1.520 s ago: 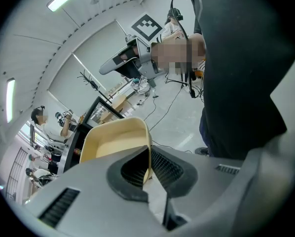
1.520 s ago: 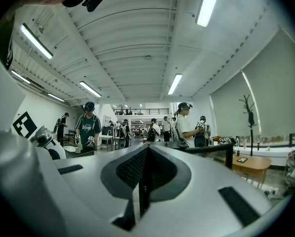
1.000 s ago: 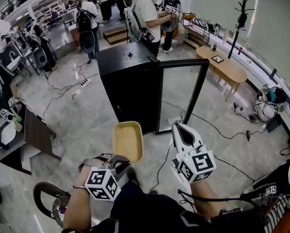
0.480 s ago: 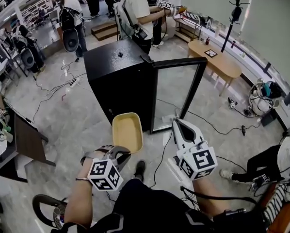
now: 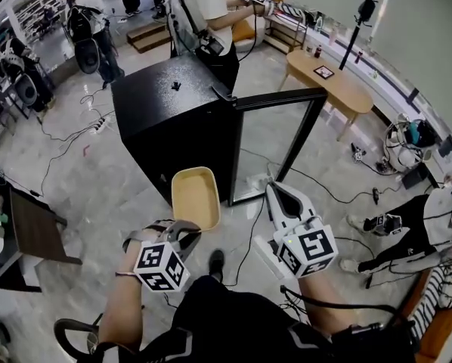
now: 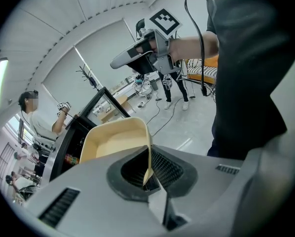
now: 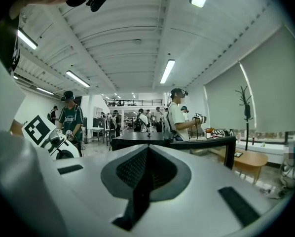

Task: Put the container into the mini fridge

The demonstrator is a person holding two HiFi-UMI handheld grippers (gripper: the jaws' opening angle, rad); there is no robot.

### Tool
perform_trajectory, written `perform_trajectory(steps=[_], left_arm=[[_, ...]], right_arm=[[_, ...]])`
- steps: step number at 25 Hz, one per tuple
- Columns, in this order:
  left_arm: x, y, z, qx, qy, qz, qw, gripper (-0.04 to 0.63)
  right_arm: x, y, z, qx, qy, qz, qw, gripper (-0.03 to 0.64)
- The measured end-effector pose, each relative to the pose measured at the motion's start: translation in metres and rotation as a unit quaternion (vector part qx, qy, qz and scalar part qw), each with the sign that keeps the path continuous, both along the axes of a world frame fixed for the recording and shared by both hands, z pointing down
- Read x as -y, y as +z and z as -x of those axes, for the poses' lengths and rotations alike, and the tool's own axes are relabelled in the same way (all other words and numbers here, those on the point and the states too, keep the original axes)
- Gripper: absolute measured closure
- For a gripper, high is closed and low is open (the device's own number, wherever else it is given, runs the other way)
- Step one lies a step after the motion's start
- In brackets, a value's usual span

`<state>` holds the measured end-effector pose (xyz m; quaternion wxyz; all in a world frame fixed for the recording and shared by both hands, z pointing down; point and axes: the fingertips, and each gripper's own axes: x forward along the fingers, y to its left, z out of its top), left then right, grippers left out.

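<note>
My left gripper (image 5: 184,236) is shut on the near rim of a tan, empty, rectangular container (image 5: 196,197), held out level in front of me. In the left gripper view the container's (image 6: 113,139) thin wall is pinched between the jaws. The black mini fridge (image 5: 173,119) stands just beyond the container, its glass door (image 5: 275,146) swung open to the right. My right gripper (image 5: 276,191) is shut and empty, to the right of the container, pointing at the door's lower part. In the right gripper view the fridge top (image 7: 137,141) and door (image 7: 206,144) lie ahead.
Cables (image 5: 324,195) run over the floor right of the fridge. A person (image 5: 203,13) stands behind the fridge. A wooden table (image 5: 335,89) is at the back right, a dark table (image 5: 33,229) at the left. Someone sits on the floor at the right (image 5: 407,225).
The fridge and its open door have come nearer and shifted left in the head view. Both grippers keep the same pose, the container still in the left one.
</note>
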<state>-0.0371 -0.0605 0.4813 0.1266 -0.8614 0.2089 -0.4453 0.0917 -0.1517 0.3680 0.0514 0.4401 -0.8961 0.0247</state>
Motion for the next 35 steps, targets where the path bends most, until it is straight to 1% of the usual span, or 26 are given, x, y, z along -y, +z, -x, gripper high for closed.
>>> perform_trajectory(steps=[8,13,17,19,24,27,30,33,35], left_arm=[[0.052,0.021,0.02,0.0,-0.007,0.01,0.9999,0.572],[0.084,0.032,0.029,0.016,-0.001,0.014,0.9998,0.572],[0.099,0.043,0.041,-0.001,-0.005,0.027,0.9996,0.572],[0.109,0.049,0.044,-0.012,-0.008,0.029,0.9995,0.572],[0.137,0.085,0.054,-0.006,-0.025,0.048,0.9985,0.572],[0.156,0.106,0.06,0.002,-0.044,0.046,0.998,0.572],[0.176,0.127,0.066,0.017,-0.06,0.044,0.9971,0.572],[0.195,0.146,0.066,0.02,-0.078,0.048,0.9955,0.572],[0.207,0.158,0.068,0.025,-0.09,0.05,0.9944,0.572]], right_arm=[[0.042,0.004,0.017,-0.01,-0.003,0.002,1.0,0.603],[0.073,0.003,0.032,0.008,-0.01,0.016,1.0,0.603],[0.088,0.009,0.054,-0.008,-0.021,0.019,1.0,0.603],[0.098,0.007,0.059,-0.005,-0.019,0.021,1.0,0.603],[0.117,0.013,0.056,0.004,-0.008,0.033,0.999,0.603],[0.125,0.02,0.05,-0.007,-0.007,0.038,0.999,0.603],[0.129,0.022,0.04,-0.005,-0.008,0.049,0.999,0.604],[0.135,0.022,0.03,-0.019,-0.009,0.046,0.999,0.603],[0.14,0.024,0.025,-0.016,-0.002,0.049,0.999,0.603]])
